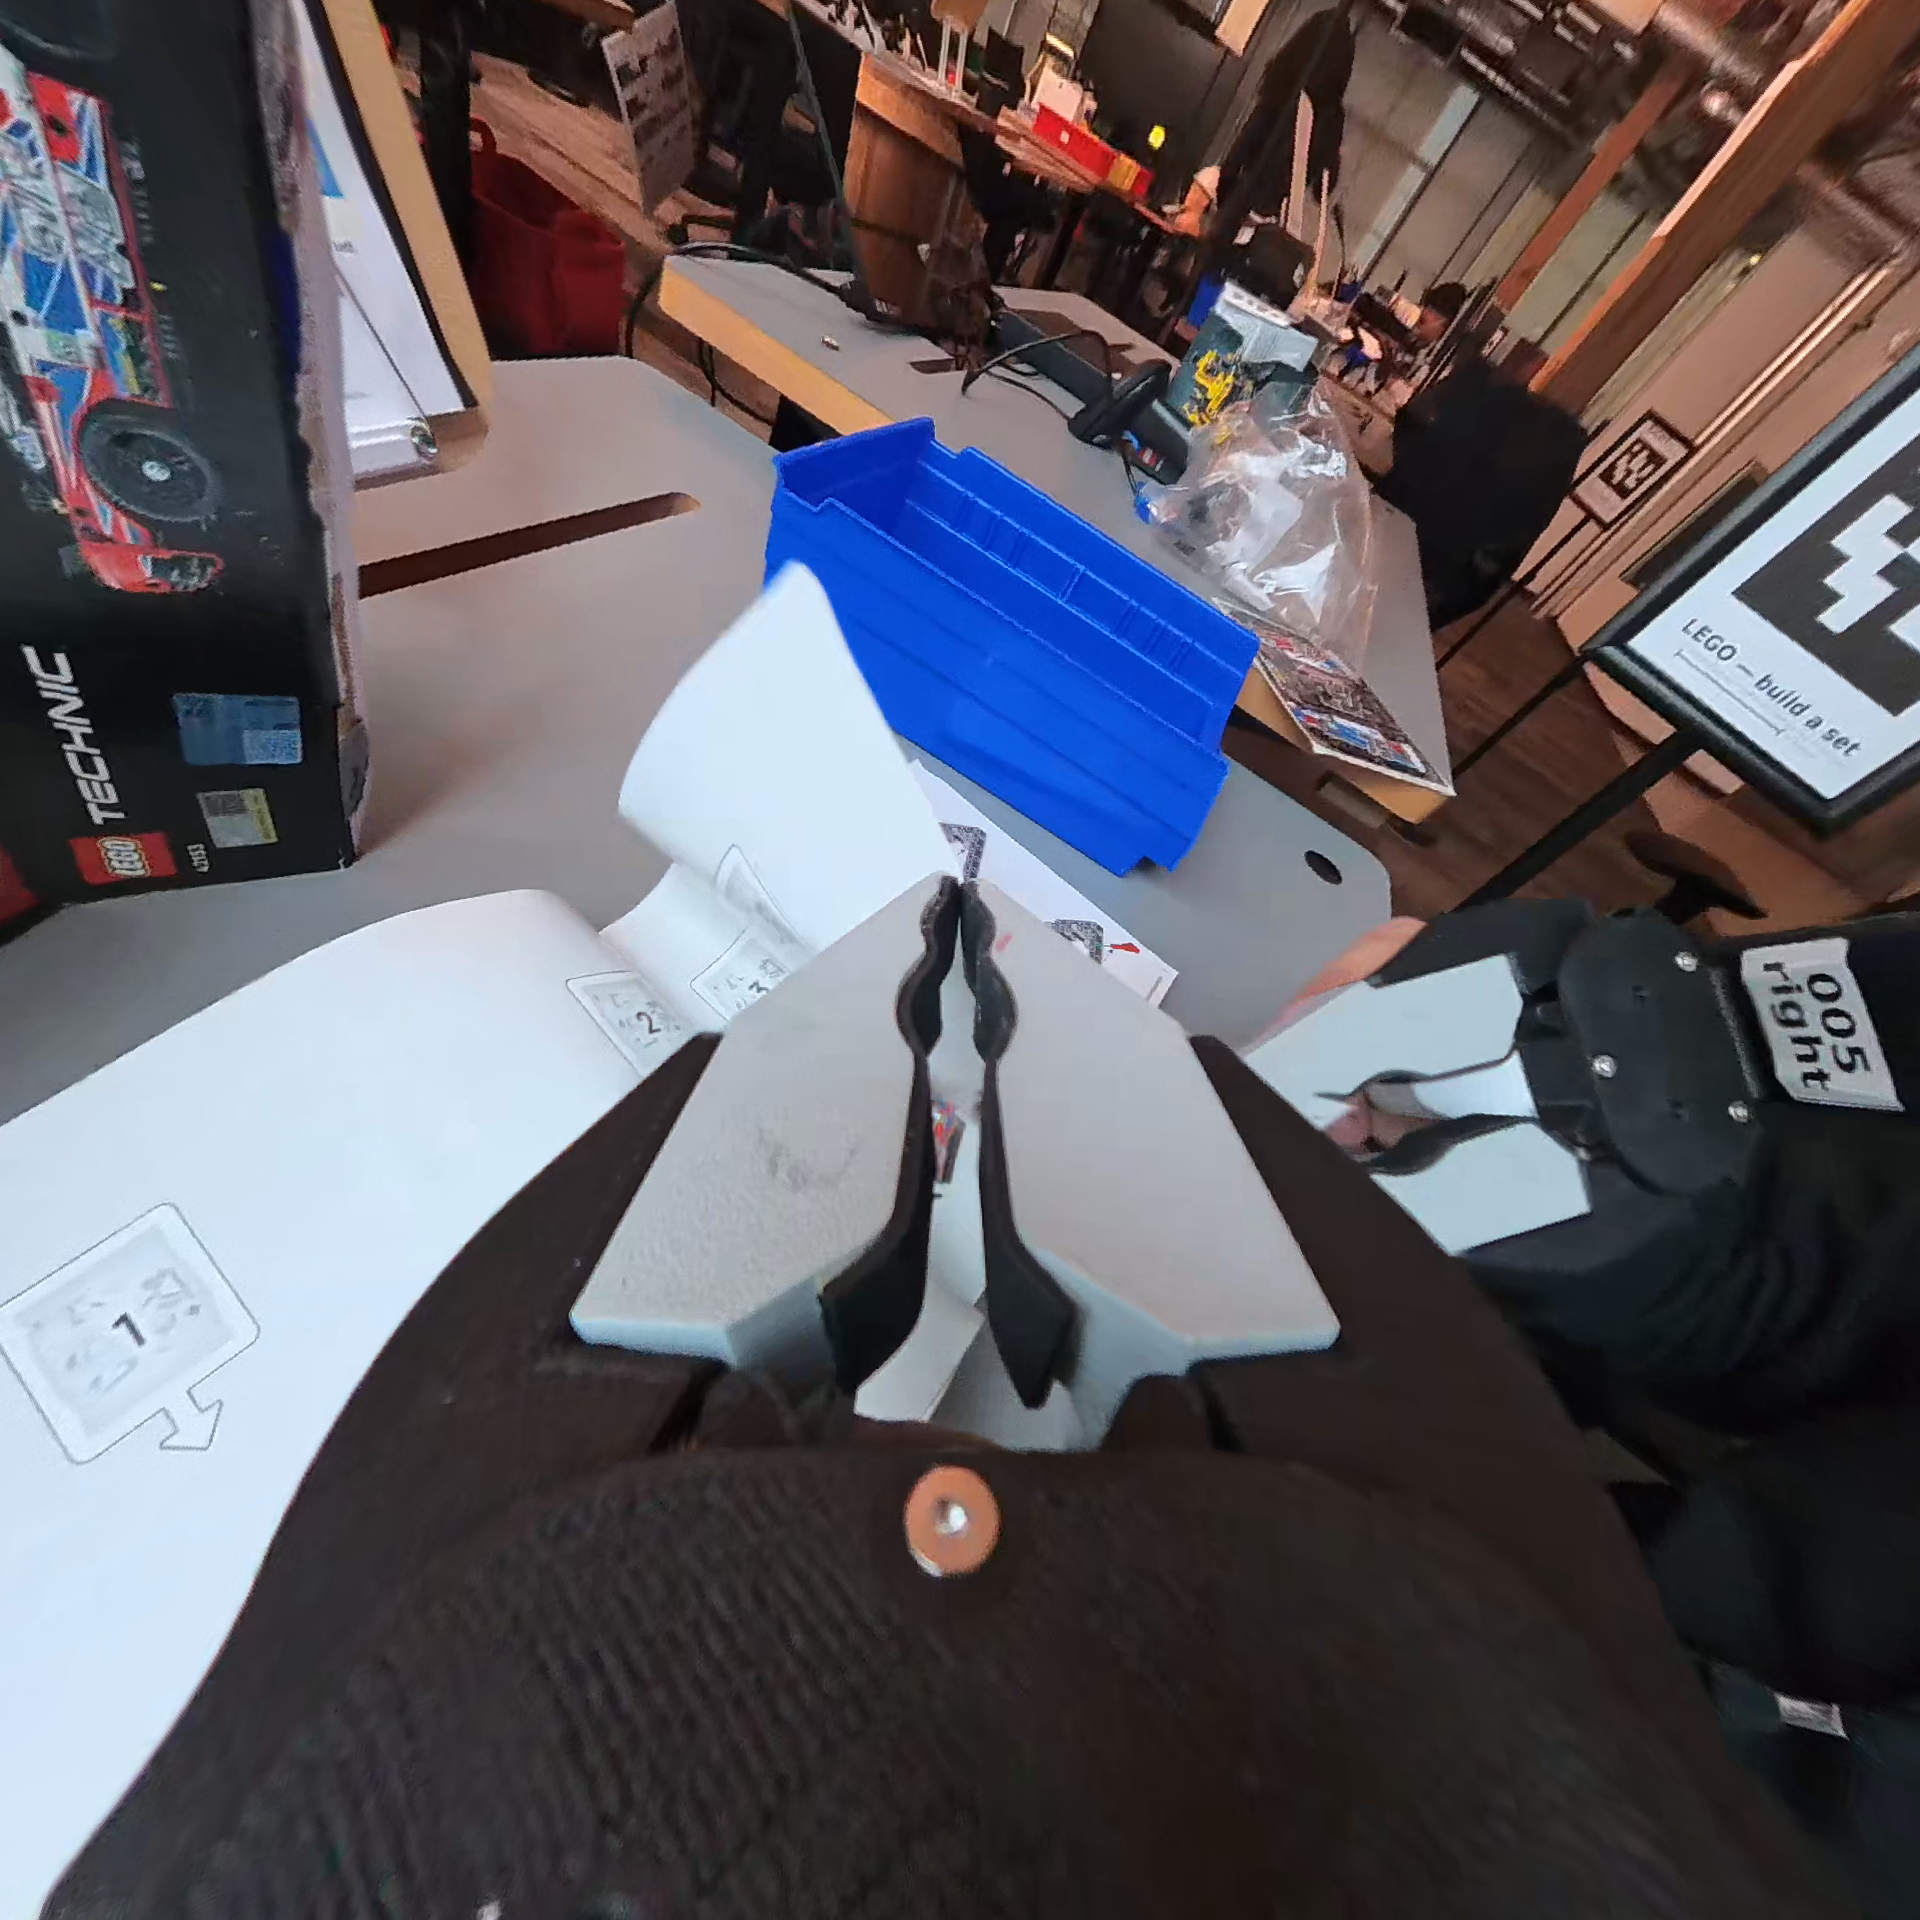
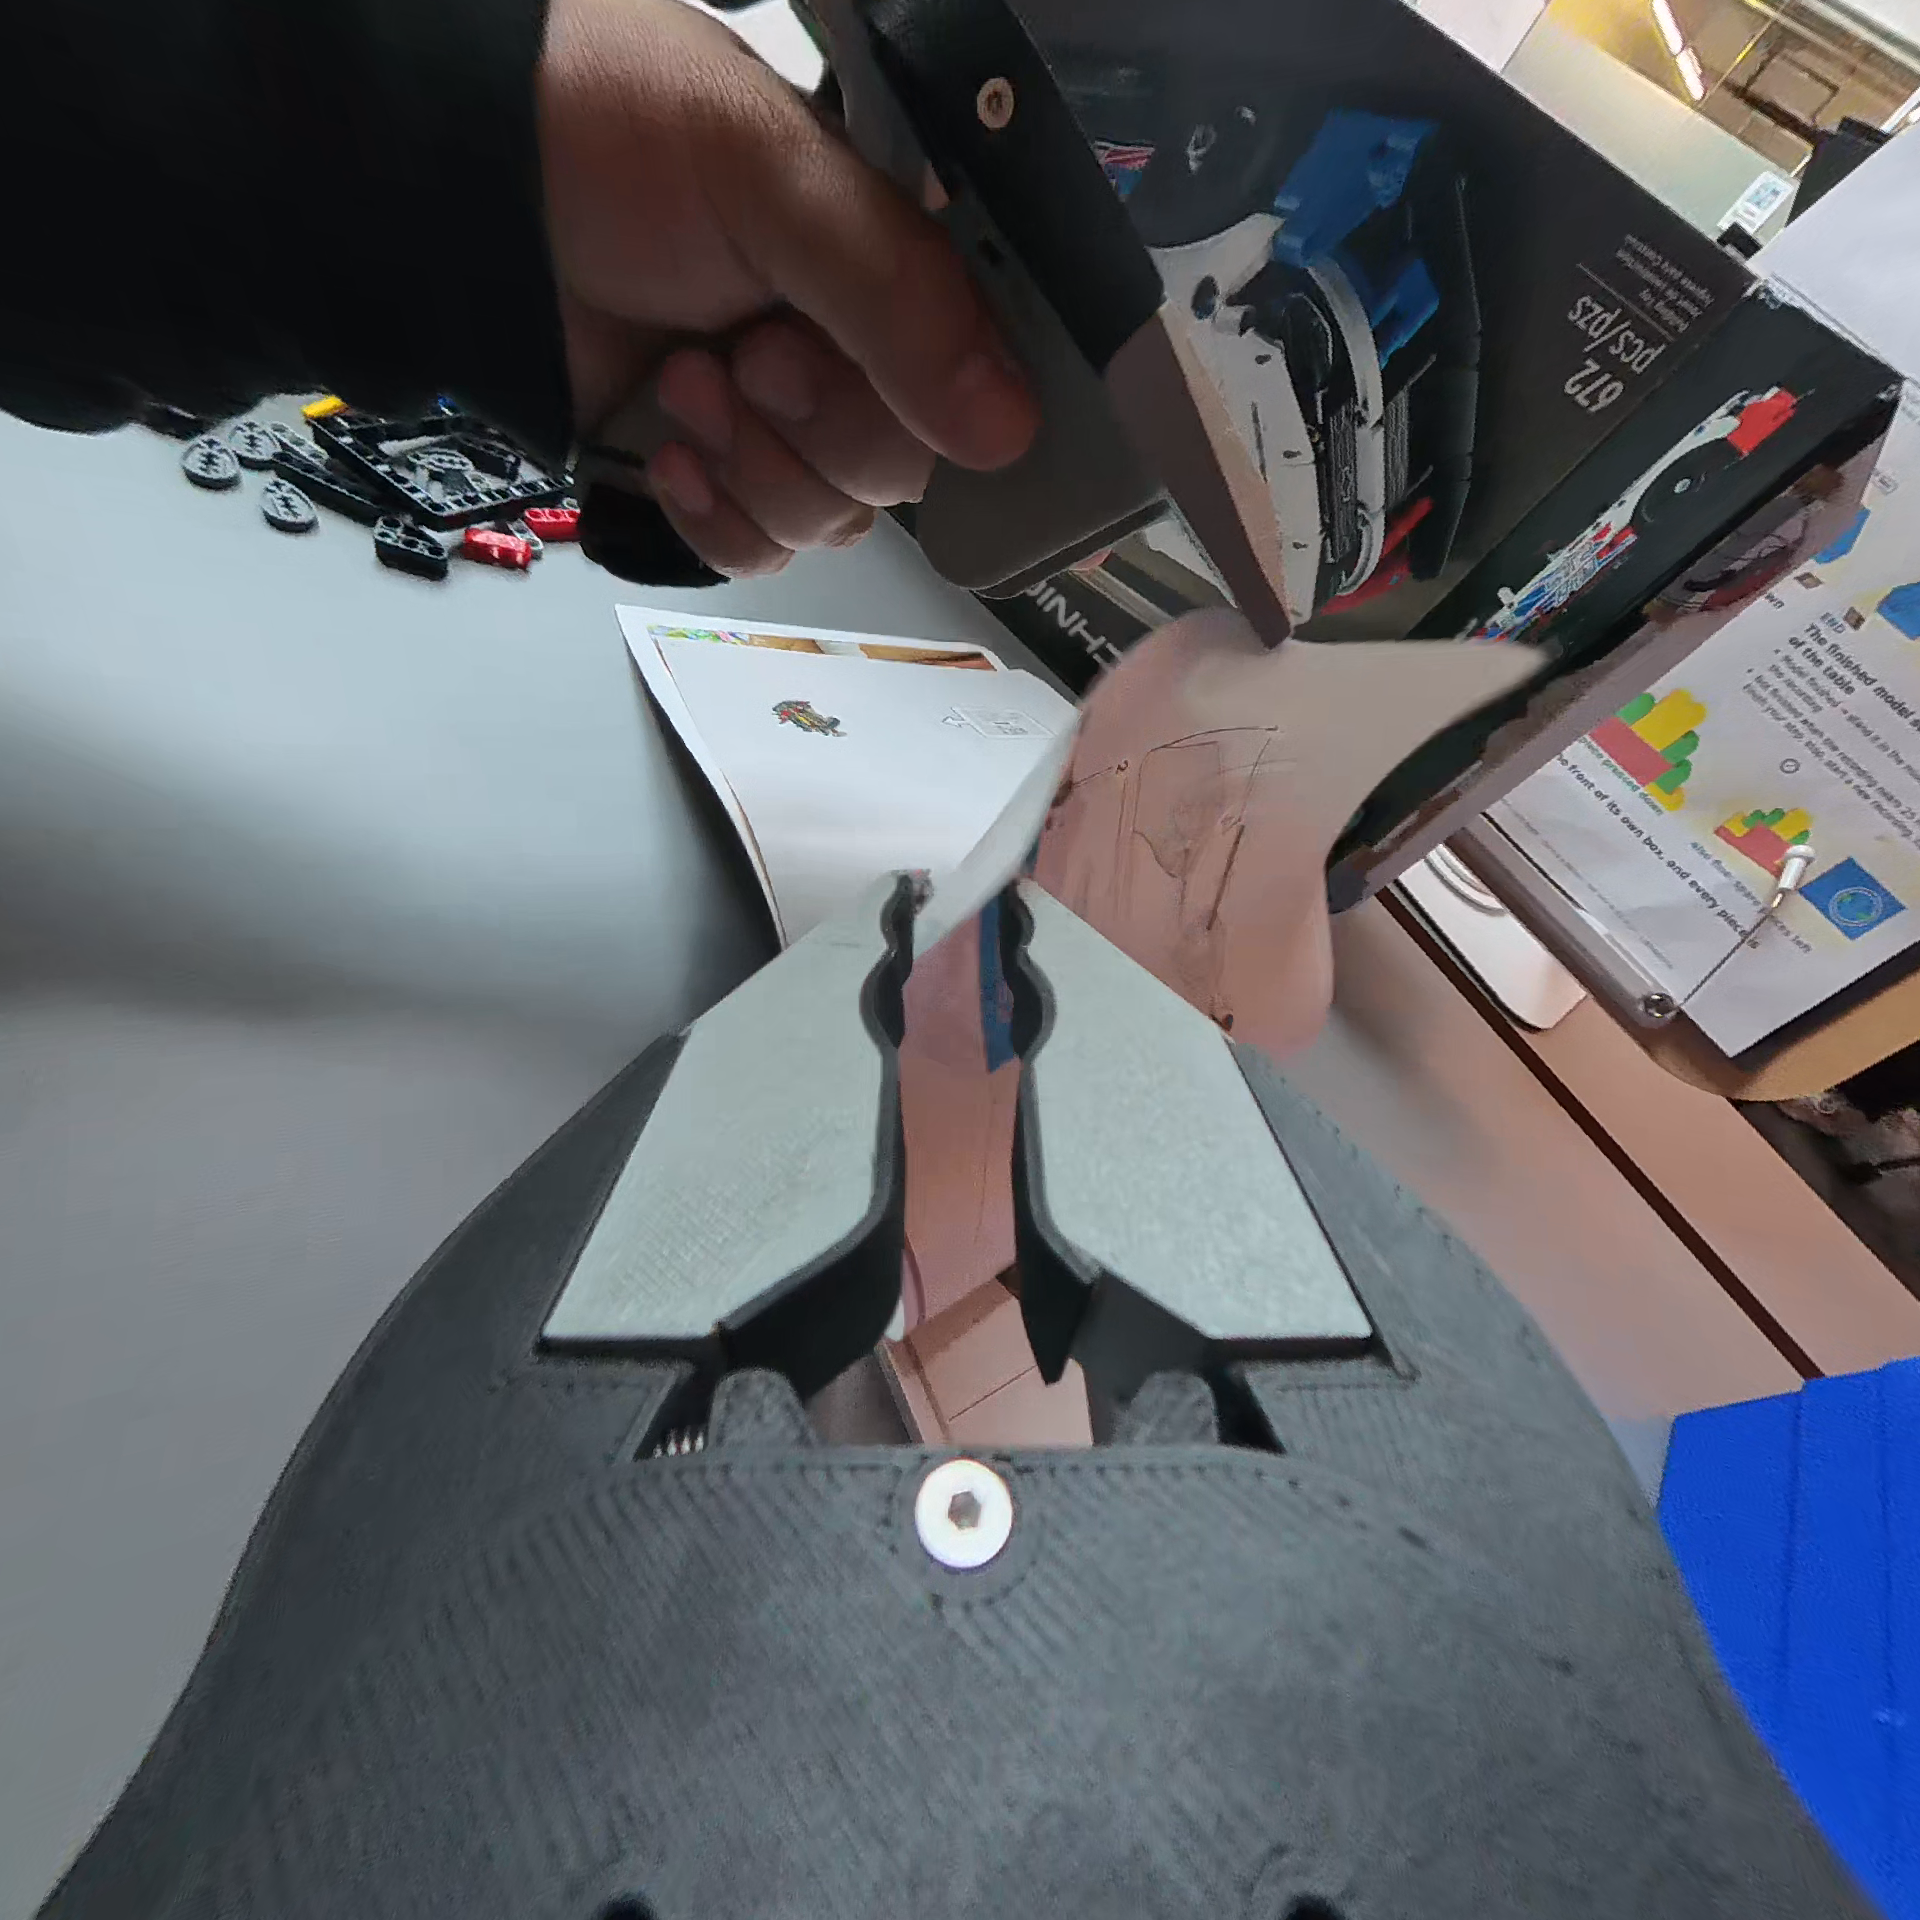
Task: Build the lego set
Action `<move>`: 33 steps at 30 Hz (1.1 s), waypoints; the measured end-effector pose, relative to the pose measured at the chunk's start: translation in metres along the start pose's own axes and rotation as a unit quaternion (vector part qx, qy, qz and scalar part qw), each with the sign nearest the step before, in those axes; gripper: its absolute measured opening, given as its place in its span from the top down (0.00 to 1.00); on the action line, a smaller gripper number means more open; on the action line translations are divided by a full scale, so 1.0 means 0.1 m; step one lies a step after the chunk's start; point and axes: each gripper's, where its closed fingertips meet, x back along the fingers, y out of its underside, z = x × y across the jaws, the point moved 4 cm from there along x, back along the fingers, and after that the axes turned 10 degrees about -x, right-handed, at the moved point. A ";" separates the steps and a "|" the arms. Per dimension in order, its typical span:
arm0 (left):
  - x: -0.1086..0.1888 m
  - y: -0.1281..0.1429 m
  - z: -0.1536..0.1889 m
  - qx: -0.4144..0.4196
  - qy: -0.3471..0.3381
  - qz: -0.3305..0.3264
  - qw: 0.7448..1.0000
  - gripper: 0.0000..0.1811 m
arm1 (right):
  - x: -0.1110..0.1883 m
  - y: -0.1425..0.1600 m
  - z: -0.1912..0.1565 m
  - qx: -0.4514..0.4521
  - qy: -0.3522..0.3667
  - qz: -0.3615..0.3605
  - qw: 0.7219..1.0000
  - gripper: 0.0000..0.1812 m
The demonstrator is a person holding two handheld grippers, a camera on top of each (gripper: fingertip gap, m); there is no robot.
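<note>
**Page-turning before the bricks go together**

The white paper instruction booklet (image 1: 312,1122) lies open on the grey tabletop (image 1: 540,665), one thin white page (image 1: 769,727) curled up mid-turn. The left gripper (image 1: 961,914) hangs over the spread w/ its grey fingers (image 1: 800,1143) closed tip to tip; in the right wrist view its tips meet the lifted sheet's upper edge, so it prob. pinches it, tho blur hides the contact. The right gripper (image 2: 966,899) has its fingers (image 2: 748,1132) a narrow gap apart w/ the page's lower edge running between them – loosely around it, not clamped as far as can be told. Two grips on one leaf suggest the flimsy paper is being guided over so it won't tear or flop back. A bare hand (image 2: 769,312) works the left tool's handle.

The set itself sits unbuilt: small black, grey & red plastic lego pieces (image 2: 416,478) in a loose cluster on the table, well apart from the booklet. Beyond, a black printed cardboard set box (image 1: 135,468) stands upright, & an empty blue plastic bin (image 1: 997,644) waits near the table's far edge.
</note>
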 end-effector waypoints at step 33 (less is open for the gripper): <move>1.26 0.81 -1.37 -0.091 -0.286 -0.213 0.930 1.00 | -0.19 0.88 0.68 -0.214 -0.041 -0.042 0.975 0.80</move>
